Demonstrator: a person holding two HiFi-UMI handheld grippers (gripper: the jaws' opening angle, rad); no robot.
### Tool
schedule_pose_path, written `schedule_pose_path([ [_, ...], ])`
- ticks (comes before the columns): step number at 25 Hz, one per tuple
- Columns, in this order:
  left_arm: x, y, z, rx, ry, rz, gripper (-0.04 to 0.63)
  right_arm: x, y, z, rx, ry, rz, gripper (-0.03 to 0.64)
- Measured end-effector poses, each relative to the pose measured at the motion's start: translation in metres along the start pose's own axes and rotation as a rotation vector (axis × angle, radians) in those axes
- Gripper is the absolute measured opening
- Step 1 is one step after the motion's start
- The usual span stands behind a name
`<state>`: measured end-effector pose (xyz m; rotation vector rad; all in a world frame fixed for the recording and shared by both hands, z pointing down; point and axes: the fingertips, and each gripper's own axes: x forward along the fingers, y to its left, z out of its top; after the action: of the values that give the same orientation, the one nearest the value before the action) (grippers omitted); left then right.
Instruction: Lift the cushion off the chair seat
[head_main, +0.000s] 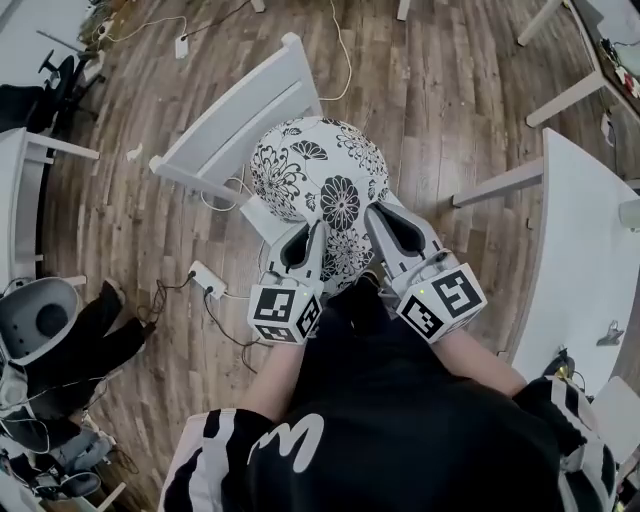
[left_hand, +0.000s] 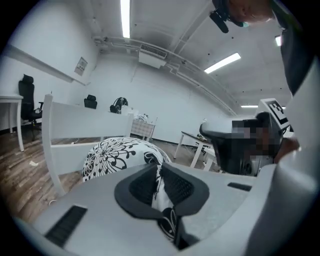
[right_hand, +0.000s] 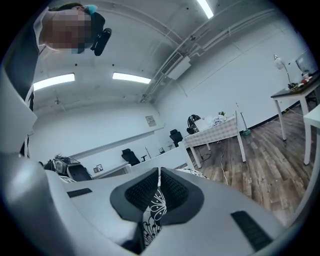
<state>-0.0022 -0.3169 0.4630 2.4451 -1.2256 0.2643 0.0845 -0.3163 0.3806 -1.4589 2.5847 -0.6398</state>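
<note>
Cushion: round, black-and-white flowered cushion (head_main: 318, 175) at the centre of the head view, just below the back of the white chair (head_main: 235, 115); I cannot tell whether it clears the seat.
Handling: it looks soft, light and floppy, so it will likely sag; the near edge, pinched at two spots apart, is the sensible hold.
Left gripper (left_hand: 159, 170): jaws nearly together, pinching a fold of cushion fabric.
Right gripper (right_hand: 159, 176): likewise narrow, clamped on a patterned fold.
</note>
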Motion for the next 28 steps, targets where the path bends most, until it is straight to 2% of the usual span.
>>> schedule_pose_path([
  [5,-0.017,-0.021,0.042,0.048,-0.084,-0.025,0.023,-0.006,0.007,0.022,-0.024,-0.045,0.022,0.028],
  [10,-0.035,-0.031,0.1,0.09,-0.196,-0.041,0.023,-0.001,0.019,0.066,-0.066,-0.124,0.047,0.028],
  [14,-0.047,-0.046,0.127,0.144,-0.277,-0.048,0.021,-0.009,0.029,0.09,-0.113,-0.187,0.078,0.028],
  [18,-0.048,-0.06,0.139,0.217,-0.302,-0.04,0.023,-0.017,0.034,0.101,-0.149,-0.222,0.086,0.028],
  [28,-0.051,-0.063,0.131,0.177,-0.308,-0.035,0.023,-0.014,0.038,0.095,-0.138,-0.218,0.11,0.028],
])
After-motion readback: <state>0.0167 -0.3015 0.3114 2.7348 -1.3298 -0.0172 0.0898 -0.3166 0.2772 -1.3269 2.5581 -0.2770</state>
